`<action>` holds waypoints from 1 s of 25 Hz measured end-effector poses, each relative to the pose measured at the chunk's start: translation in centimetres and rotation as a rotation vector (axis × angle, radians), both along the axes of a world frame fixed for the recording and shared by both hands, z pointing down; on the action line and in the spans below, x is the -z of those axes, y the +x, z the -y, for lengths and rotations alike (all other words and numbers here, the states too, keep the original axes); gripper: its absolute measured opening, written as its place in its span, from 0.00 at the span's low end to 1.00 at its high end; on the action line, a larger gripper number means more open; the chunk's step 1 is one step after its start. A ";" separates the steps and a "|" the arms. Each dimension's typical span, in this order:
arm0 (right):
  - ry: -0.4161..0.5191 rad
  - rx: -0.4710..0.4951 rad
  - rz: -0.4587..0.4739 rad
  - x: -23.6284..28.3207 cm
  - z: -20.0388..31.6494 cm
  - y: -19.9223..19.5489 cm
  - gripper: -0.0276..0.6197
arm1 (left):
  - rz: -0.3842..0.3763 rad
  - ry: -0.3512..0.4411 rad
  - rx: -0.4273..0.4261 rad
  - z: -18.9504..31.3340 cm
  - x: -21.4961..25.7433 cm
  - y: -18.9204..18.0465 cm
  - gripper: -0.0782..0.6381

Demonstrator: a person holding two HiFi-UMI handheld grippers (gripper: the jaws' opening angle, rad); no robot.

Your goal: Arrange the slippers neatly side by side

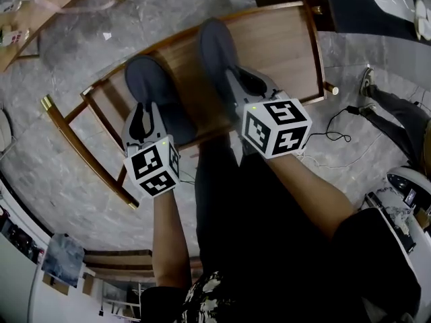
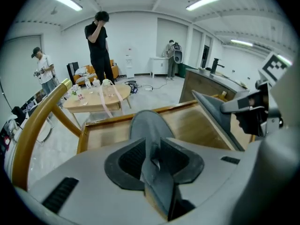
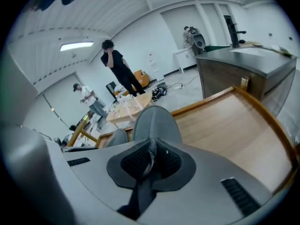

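Because the left slipper (image 1: 151, 83) and right slipper (image 1: 215, 49) look soft, light and floppy, their heel rims seem the best hold. The left hand-held gripper (image 1: 147, 116) and right hand-held gripper (image 1: 248, 89) each pinch one there, mid-frame over the wooden tabletop (image 1: 286, 52).

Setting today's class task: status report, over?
Left tongs grip left slipper. Right tongs grip right slipper. Both over wooden chair, right one further forward. Nothing between.
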State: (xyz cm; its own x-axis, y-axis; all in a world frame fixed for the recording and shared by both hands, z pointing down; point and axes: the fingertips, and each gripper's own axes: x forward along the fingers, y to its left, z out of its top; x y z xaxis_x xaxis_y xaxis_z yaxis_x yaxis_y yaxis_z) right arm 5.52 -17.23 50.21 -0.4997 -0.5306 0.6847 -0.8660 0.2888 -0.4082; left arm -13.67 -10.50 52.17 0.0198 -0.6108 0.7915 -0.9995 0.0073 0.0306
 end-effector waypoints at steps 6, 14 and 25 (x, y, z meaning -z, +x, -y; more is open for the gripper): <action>-0.042 -0.048 0.024 -2.1 -0.4 -3.1 0.07 | -0.019 -0.052 -0.006 1.2 -2.5 -0.3 0.21; -0.112 -0.048 0.037 -4.6 -2.1 -5.0 0.07 | -0.141 -0.025 0.025 1.8 -3.0 1.6 0.13; -0.123 0.015 0.049 -5.0 -3.0 -8.2 0.07 | -0.234 0.000 0.146 1.6 -2.8 0.7 0.13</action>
